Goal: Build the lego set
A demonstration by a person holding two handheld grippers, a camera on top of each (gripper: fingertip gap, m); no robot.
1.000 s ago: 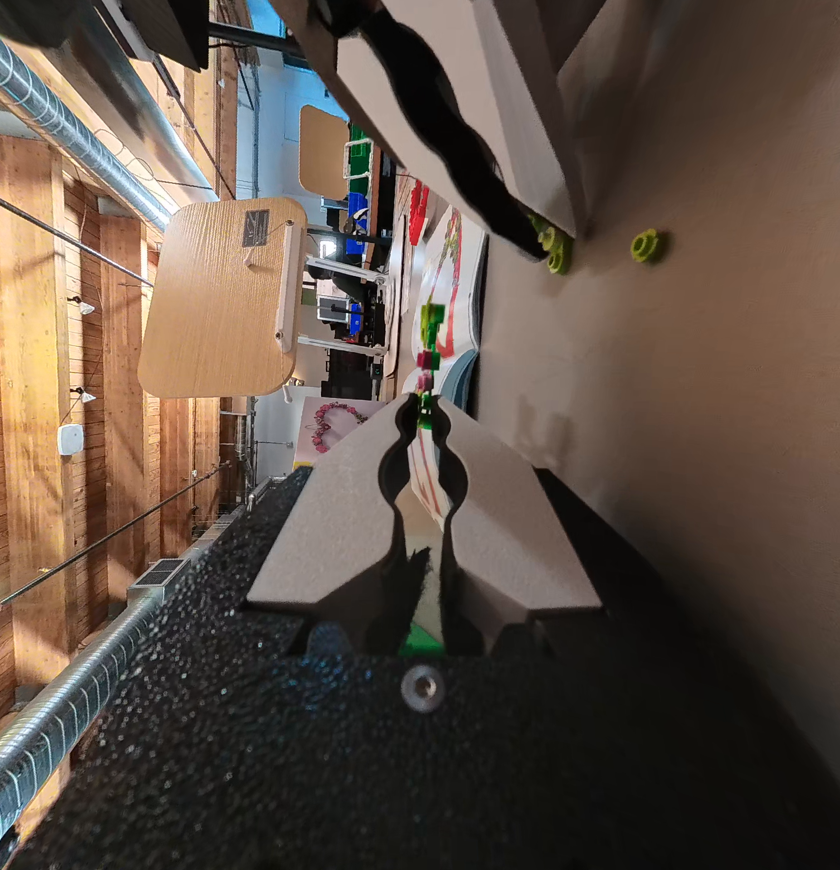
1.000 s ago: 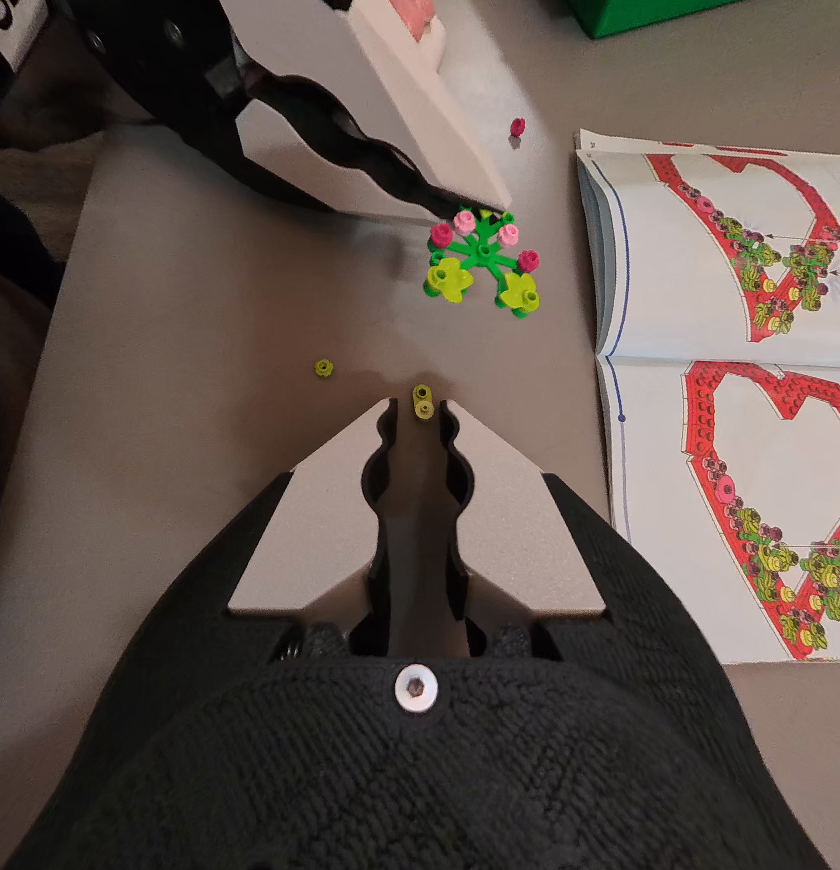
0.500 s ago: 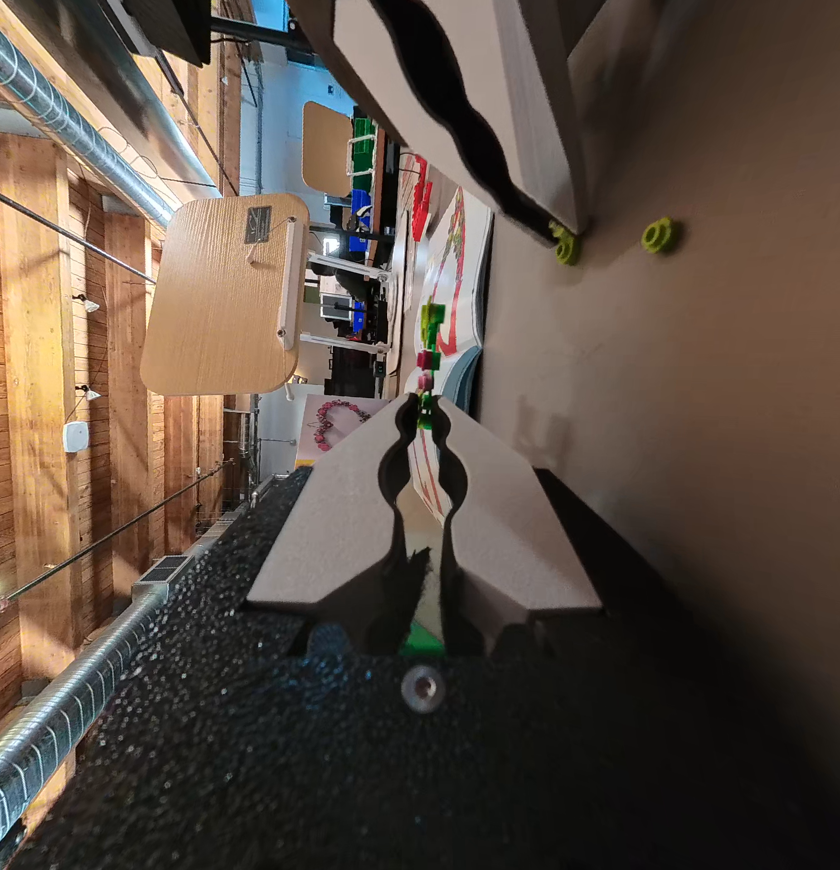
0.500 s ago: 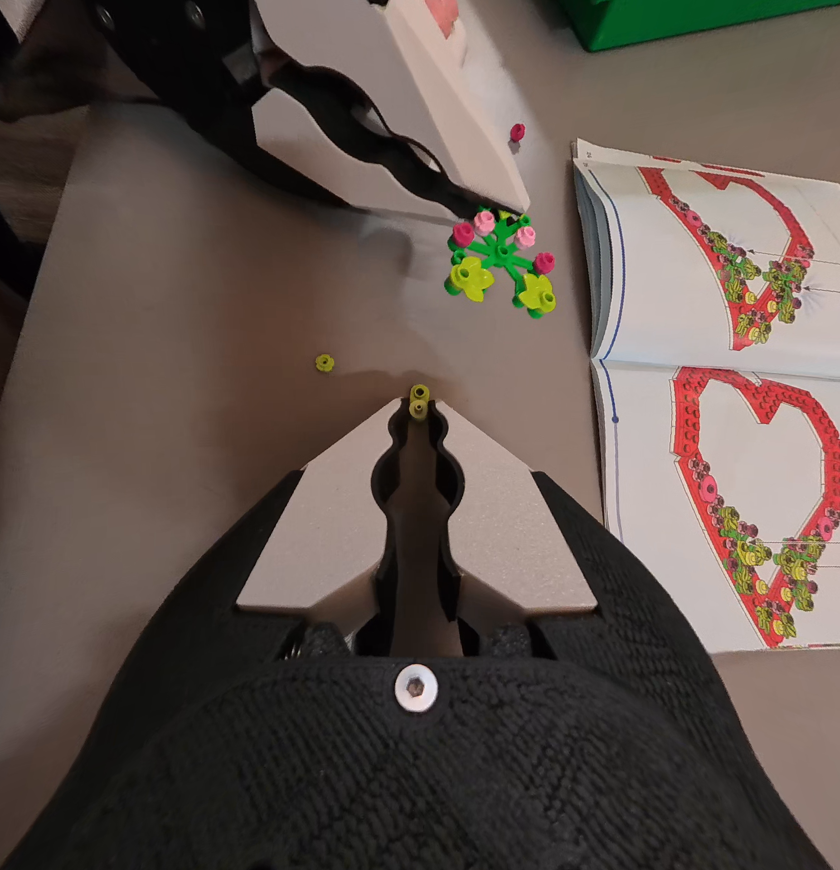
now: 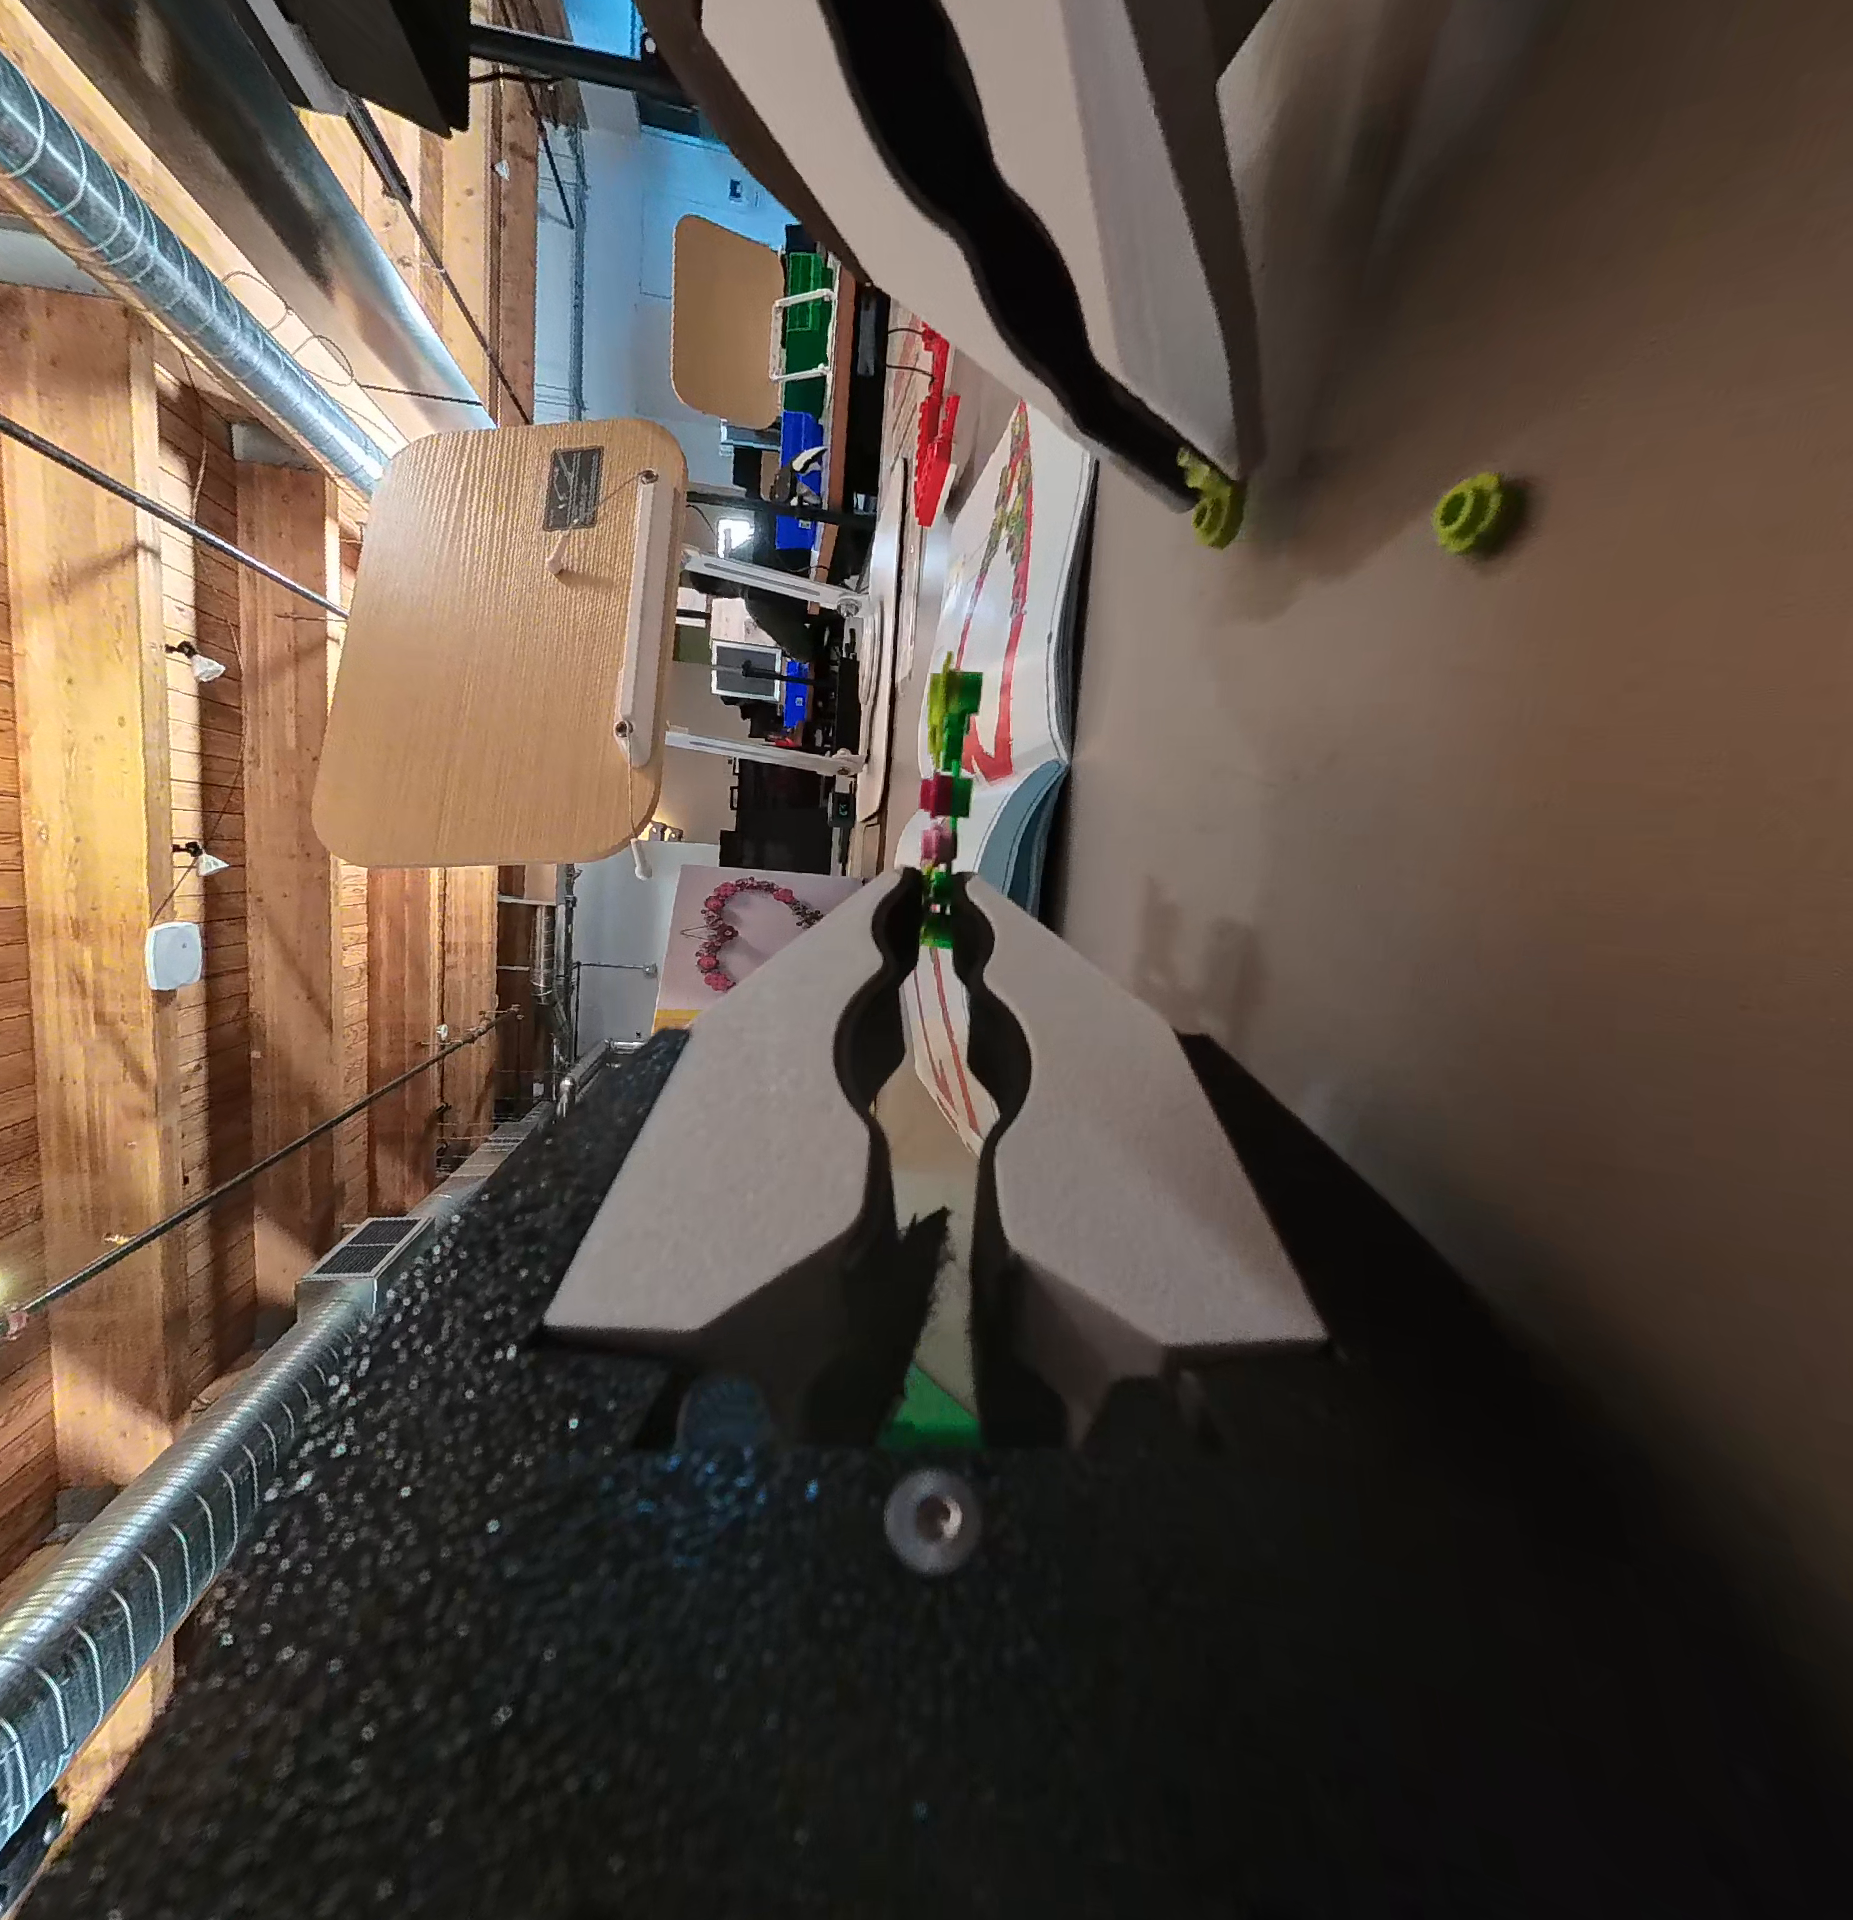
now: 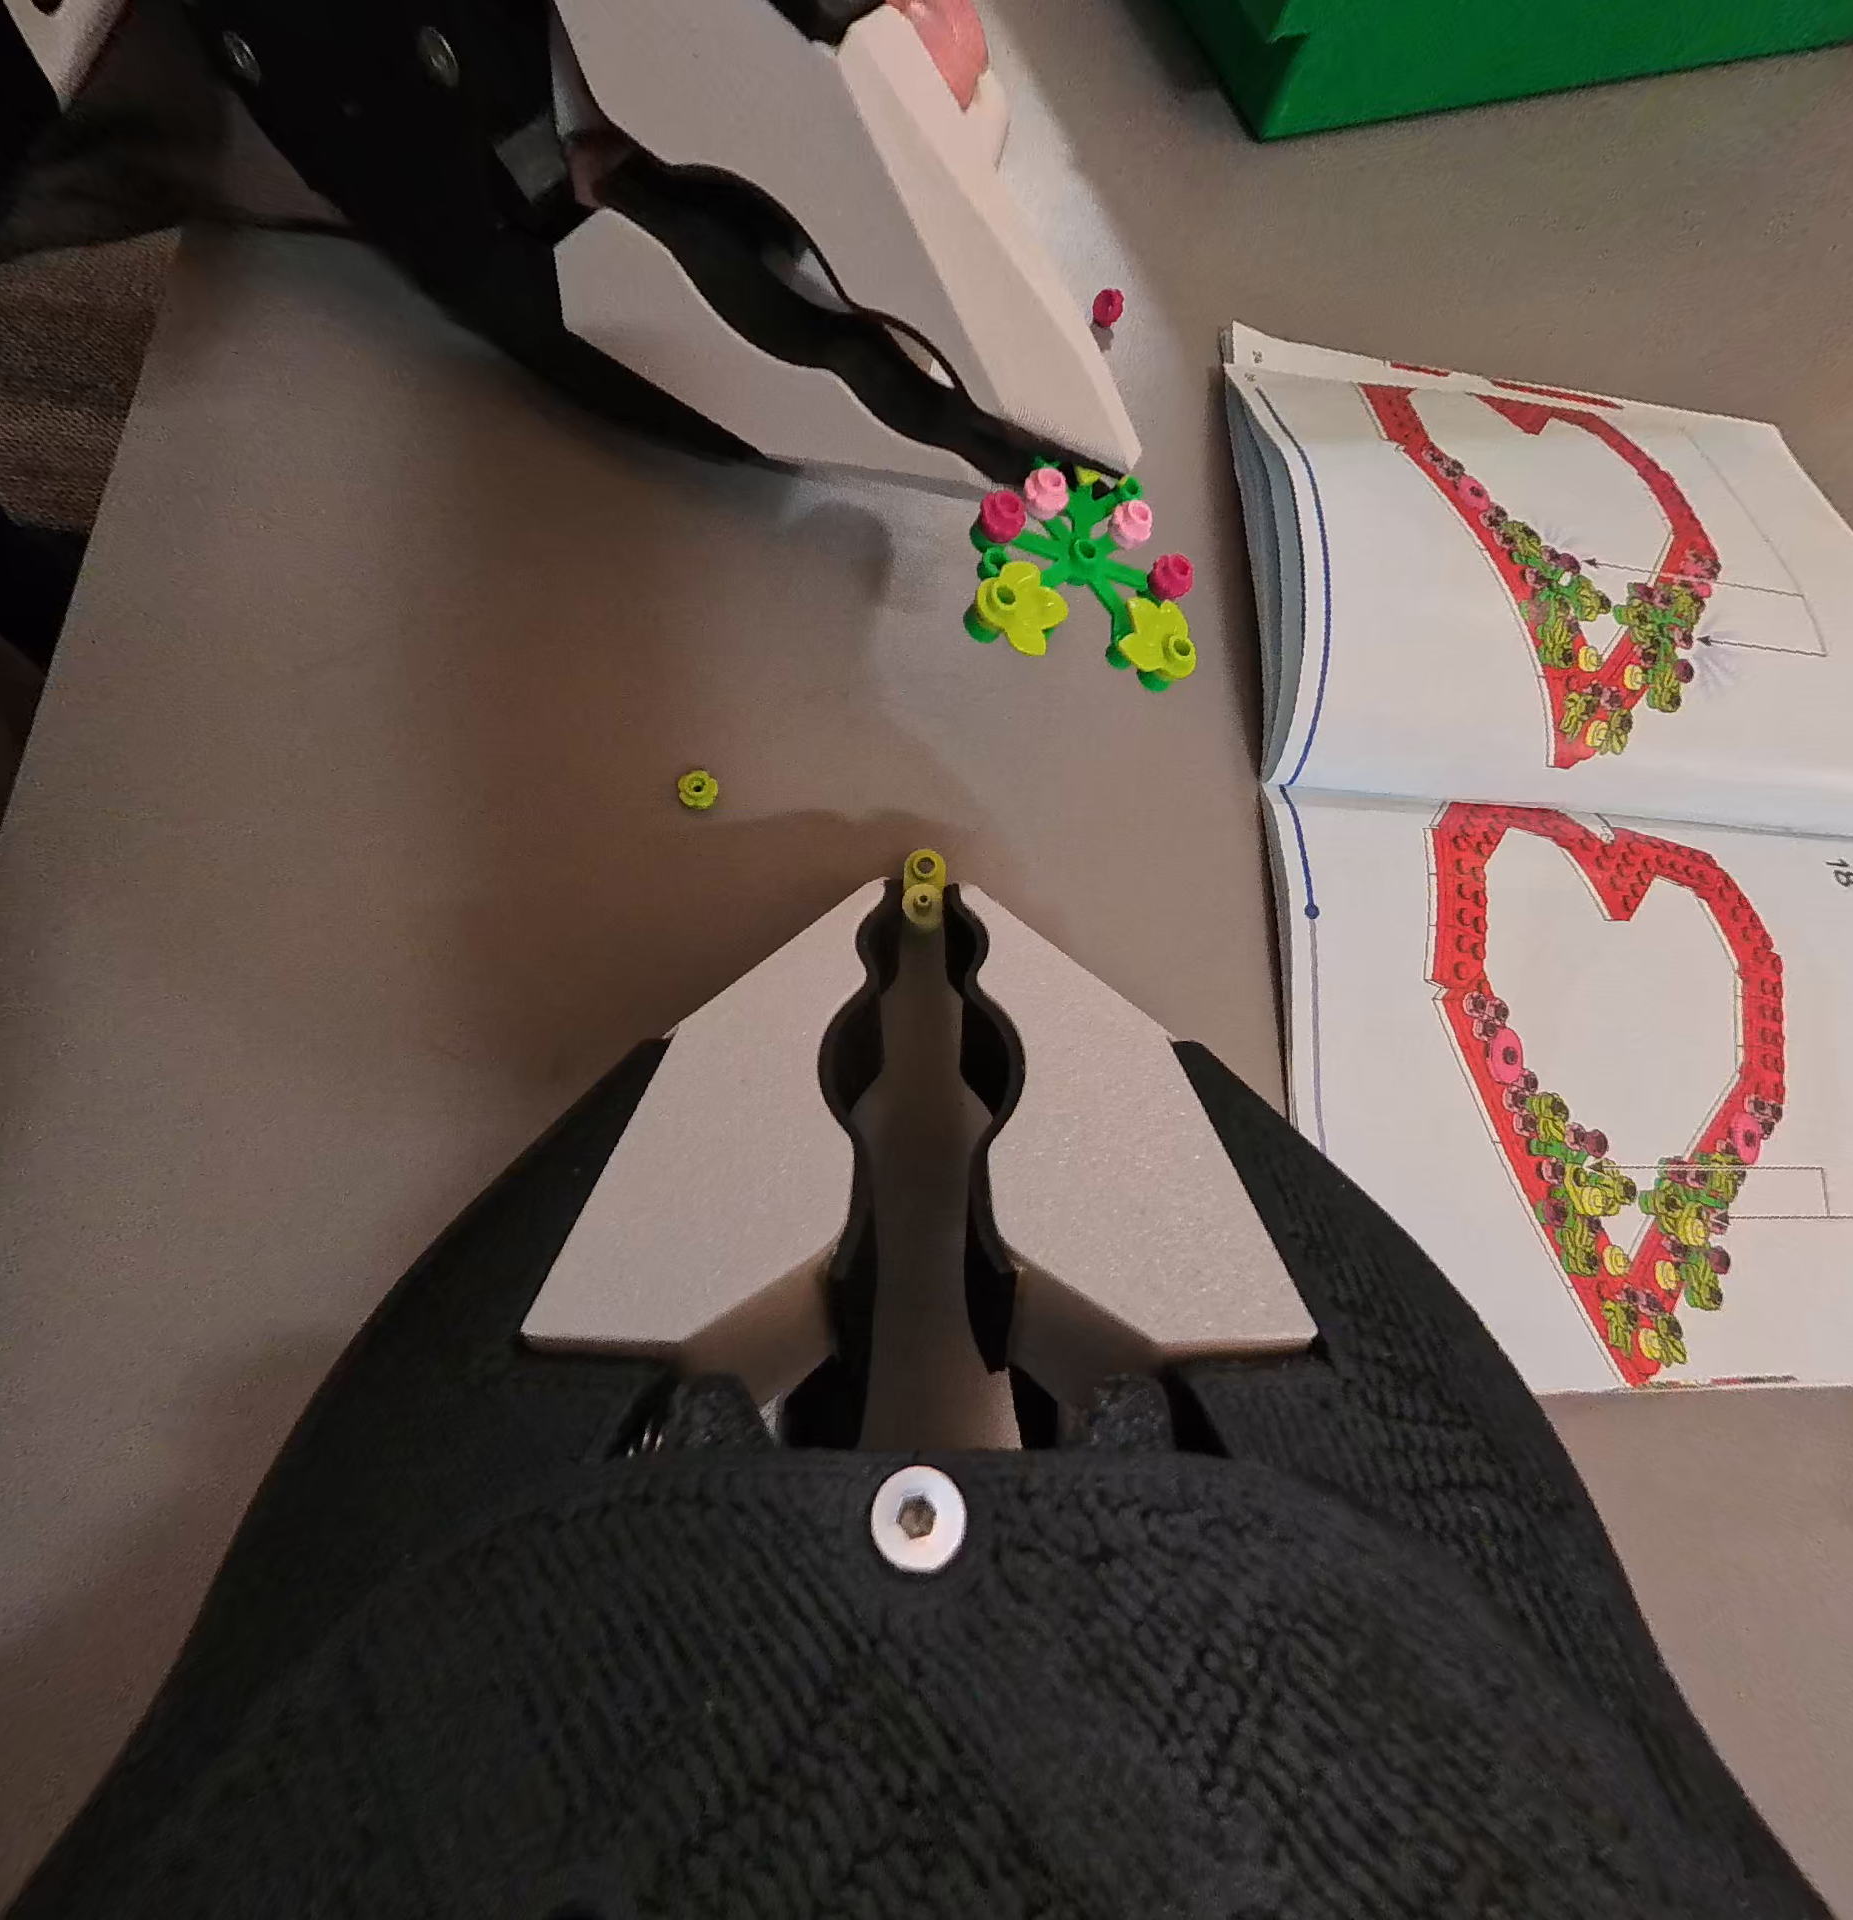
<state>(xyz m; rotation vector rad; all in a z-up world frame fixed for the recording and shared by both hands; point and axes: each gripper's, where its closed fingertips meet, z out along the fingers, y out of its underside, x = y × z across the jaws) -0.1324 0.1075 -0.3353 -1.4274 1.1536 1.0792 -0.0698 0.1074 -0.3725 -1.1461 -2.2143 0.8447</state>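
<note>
My right gripper (image 6: 922,902) is shut on a small lime-yellow lego piece (image 6: 923,881) at its tips, just over the grey table (image 6: 382,935). In the left wrist view the right gripper (image 5: 1208,488) comes in from the top with the same lime piece (image 5: 1216,511). My left gripper (image 5: 937,902) is shut on a green plant stem with pink and magenta flowers and lime leaves (image 5: 945,790). In the right wrist view the left gripper (image 6: 1093,468) holds this flower cluster (image 6: 1083,566) by its far edge, ahead of my right gripper.
A loose lime round stud (image 6: 697,789) lies on the table left of my right gripper; it also shows in the left wrist view (image 5: 1473,514). A magenta stud (image 6: 1107,307) lies farther back. An open instruction booklet (image 6: 1576,831) lies at the right, a green box (image 6: 1524,62) beyond it. Left tips to right tips: about 8 cm. My right gripper's tips are some 4 cm from the loose lime round stud (image 6: 697,789). It is also in sight in the left wrist view (image 5: 1480,515).
My right gripper has closed on the lime piece that lay between its open tips. My left gripper has kept its hold on the flower cluster.
</note>
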